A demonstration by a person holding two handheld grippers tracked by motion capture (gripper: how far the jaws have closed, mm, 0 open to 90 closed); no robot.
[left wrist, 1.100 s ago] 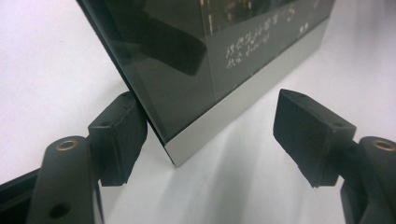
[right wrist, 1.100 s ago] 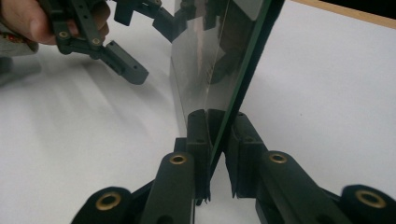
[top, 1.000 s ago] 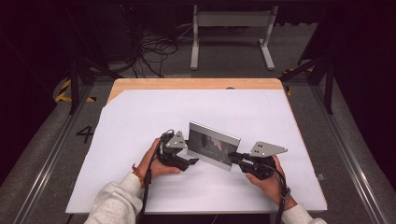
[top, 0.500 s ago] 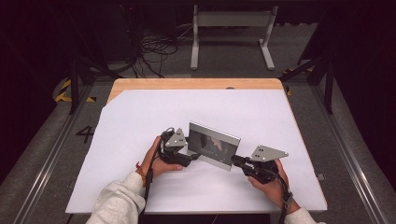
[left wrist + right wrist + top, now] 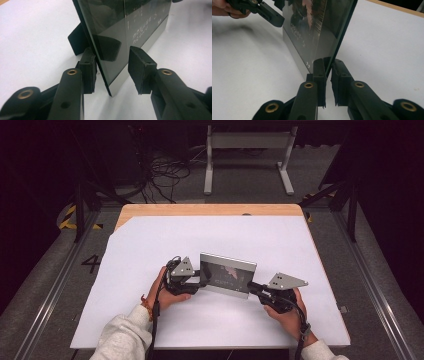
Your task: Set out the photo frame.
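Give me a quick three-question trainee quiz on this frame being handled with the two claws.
1. True or false: the frame lies flat on the white table.
2. Which claw is clamped on the frame's edge: A left, B right?
3. What stands between the pads of the left claw?
Key: 1 false, it stands upright. 2 B, the right claw pinches it. 3 the frame's edge; the left claw's jaws have just been closing, one pad not yet touching.

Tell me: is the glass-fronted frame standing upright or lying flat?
Upright: the frame stands on its lower edge on the white table, its prop stand behind it.
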